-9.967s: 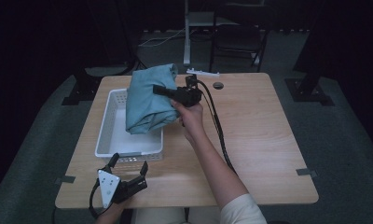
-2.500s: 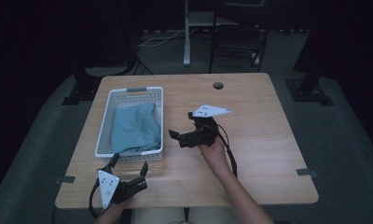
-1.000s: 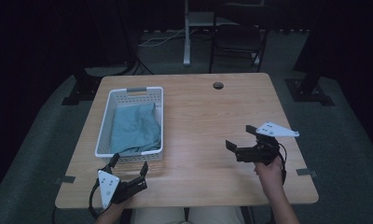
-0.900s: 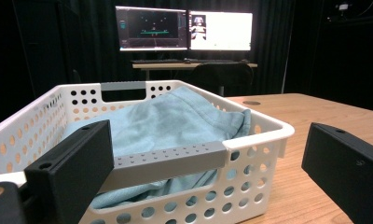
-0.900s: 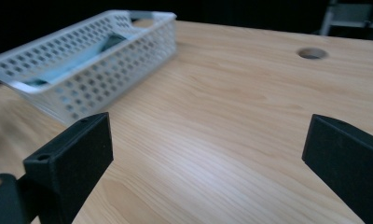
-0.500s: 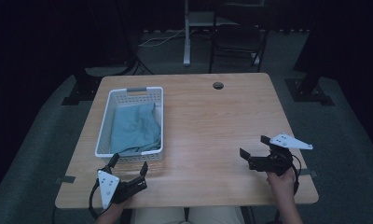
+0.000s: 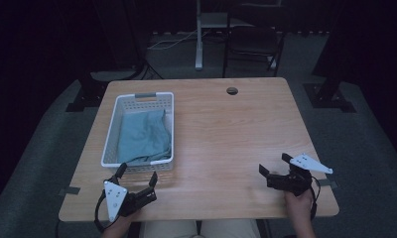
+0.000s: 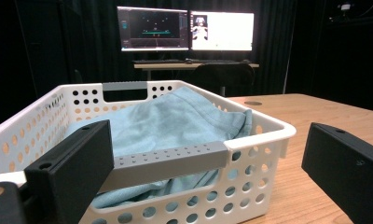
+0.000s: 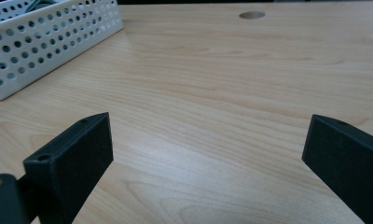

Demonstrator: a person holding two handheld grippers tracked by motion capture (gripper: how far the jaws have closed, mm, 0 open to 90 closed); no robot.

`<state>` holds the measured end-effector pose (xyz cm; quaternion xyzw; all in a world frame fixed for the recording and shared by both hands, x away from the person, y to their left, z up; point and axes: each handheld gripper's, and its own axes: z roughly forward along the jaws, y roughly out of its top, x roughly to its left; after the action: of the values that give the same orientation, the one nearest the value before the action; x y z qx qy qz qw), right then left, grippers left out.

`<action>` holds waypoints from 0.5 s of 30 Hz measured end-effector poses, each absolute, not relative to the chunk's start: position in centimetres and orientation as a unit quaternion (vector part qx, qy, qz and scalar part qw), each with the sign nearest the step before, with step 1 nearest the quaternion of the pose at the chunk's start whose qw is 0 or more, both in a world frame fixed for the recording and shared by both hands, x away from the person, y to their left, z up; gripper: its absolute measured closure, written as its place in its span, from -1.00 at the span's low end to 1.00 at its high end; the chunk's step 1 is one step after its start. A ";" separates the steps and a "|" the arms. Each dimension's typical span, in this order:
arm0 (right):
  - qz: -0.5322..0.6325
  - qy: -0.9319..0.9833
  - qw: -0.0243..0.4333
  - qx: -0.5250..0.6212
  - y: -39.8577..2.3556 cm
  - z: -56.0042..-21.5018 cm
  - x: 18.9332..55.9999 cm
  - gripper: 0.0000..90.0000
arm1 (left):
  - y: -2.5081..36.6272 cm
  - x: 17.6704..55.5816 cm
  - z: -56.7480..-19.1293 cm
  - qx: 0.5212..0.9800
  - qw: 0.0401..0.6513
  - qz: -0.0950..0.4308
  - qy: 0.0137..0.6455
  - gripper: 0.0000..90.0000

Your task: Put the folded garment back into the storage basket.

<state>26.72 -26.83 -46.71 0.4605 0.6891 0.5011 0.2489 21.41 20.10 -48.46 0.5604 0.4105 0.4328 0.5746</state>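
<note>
Lying bunched in the white basket (image 7: 112, 130), teal cloth (image 7: 144, 136), just beyond left hand-held gripper (image 7: 138, 185), jaws wide, empty

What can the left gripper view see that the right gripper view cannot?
The left gripper view alone takes in the crumpled light blue cloth lying in the basket, the basket's grey handle bar, and two lit monitors on a far desk. The right gripper view alone has a broad bare stretch of table. Both share the white perforated plastic basket, wooden table and its round hole.
</note>
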 end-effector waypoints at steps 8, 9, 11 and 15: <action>0.478 0.710 0.255 0.451 -26.1 -47.0 26.8 -0.96 | 20.1 21.4 -48.5 0.559 0.577 0.433 0.409 -0.92; 0.480 0.708 0.252 0.452 -26.2 -47.0 26.8 -0.96 | 20.1 21.4 -48.5 0.559 0.577 0.433 0.409 -0.92; 0.484 0.704 0.254 0.455 -26.3 -47.0 26.7 -0.96 | 20.1 21.4 -48.5 0.559 0.577 0.432 0.409 -0.92; 0.477 0.709 0.263 0.448 -26.0 -47.0 26.6 -0.96 | 20.1 21.4 -48.5 0.561 0.577 0.431 0.408 -0.92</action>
<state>26.59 -26.01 -47.00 0.4485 0.7086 0.4772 0.2626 21.40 20.12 -48.47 0.5613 0.4084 0.4310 0.5766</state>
